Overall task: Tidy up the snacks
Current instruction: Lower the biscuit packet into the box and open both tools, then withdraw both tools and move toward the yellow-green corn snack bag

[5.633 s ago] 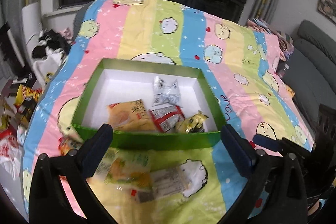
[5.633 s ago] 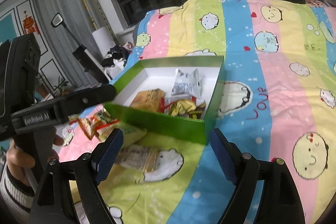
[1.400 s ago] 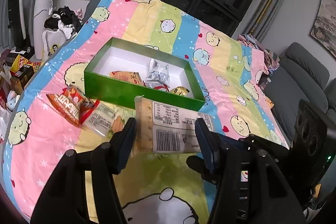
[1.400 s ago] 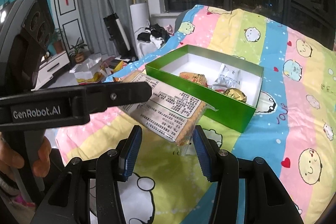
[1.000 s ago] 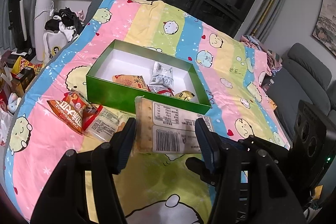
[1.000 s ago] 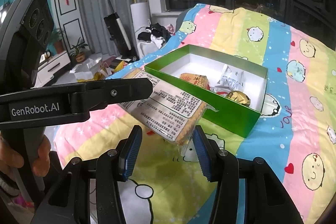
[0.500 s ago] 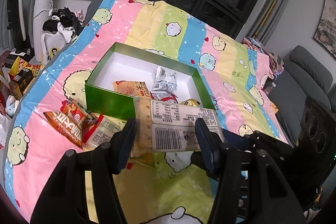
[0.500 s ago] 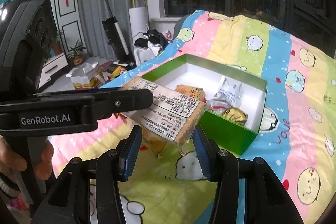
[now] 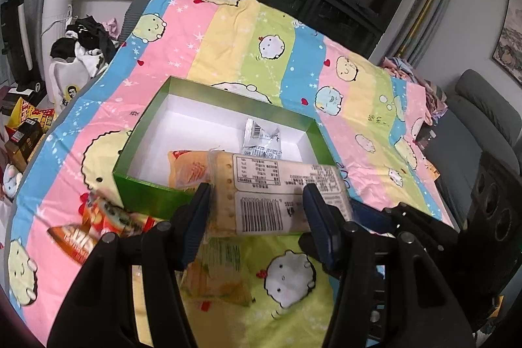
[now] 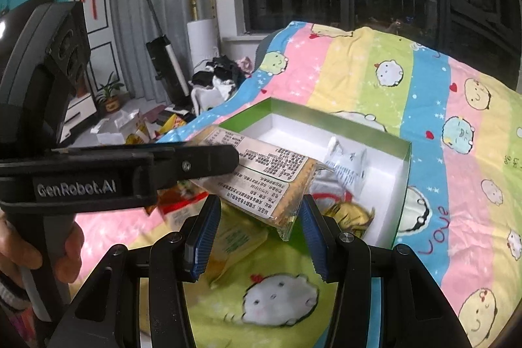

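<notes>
My left gripper (image 9: 259,214) is shut on a long cracker packet (image 9: 274,194) with a white barcode label and holds it in the air over the near wall of the green box (image 9: 146,194). The box has a white inside and holds an orange packet (image 9: 187,165) and a silver packet (image 9: 261,139). In the right wrist view the cracker packet (image 10: 261,178) hangs from the left gripper's finger, just above and ahead of my right gripper (image 10: 257,234), which is open and empty. A gold packet (image 10: 349,214) lies in the box (image 10: 401,194).
A red snack bag (image 9: 84,227) and a yellow-green packet (image 9: 215,276) lie on the striped cartoon blanket (image 9: 293,61) in front of the box. Clutter and a vacuum (image 10: 163,61) stand on the floor to the left. A grey sofa (image 9: 483,113) is at the right.
The left gripper has carried the cracker packet forward, now over the box's near wall. The right gripper has followed, still open.
</notes>
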`<move>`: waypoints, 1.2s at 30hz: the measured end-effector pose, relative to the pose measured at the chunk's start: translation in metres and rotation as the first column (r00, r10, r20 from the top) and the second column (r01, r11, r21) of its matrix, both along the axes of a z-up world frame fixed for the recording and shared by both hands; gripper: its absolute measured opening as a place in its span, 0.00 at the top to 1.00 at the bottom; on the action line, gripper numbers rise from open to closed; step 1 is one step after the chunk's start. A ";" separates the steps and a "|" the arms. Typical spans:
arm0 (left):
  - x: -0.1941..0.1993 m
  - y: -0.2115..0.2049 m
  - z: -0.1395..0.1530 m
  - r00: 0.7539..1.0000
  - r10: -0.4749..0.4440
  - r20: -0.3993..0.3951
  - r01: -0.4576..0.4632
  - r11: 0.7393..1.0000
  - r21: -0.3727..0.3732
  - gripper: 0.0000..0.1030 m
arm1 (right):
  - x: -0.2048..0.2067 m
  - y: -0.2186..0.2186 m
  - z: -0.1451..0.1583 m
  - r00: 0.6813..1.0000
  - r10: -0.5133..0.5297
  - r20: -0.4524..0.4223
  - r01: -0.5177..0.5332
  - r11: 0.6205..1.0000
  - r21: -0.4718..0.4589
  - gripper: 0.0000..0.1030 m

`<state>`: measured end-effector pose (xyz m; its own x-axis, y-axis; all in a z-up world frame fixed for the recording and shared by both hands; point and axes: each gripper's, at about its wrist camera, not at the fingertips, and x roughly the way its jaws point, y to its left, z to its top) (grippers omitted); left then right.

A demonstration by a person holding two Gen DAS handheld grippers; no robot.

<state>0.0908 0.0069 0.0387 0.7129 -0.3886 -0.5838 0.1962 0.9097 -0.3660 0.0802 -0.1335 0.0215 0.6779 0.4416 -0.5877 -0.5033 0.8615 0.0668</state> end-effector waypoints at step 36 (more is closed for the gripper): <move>-0.011 0.050 -0.016 0.991 0.092 -0.094 -0.096 0.995 -0.033 0.15 | -0.001 -0.033 -0.027 0.985 -0.097 -0.141 0.104 0.994 0.041 0.46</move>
<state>0.0800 0.0565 0.0231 0.6911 -0.3455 -0.6348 0.0745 0.9077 -0.4129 0.0795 -0.1663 -0.0059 0.6338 0.4051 -0.6589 -0.3970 0.9015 0.1723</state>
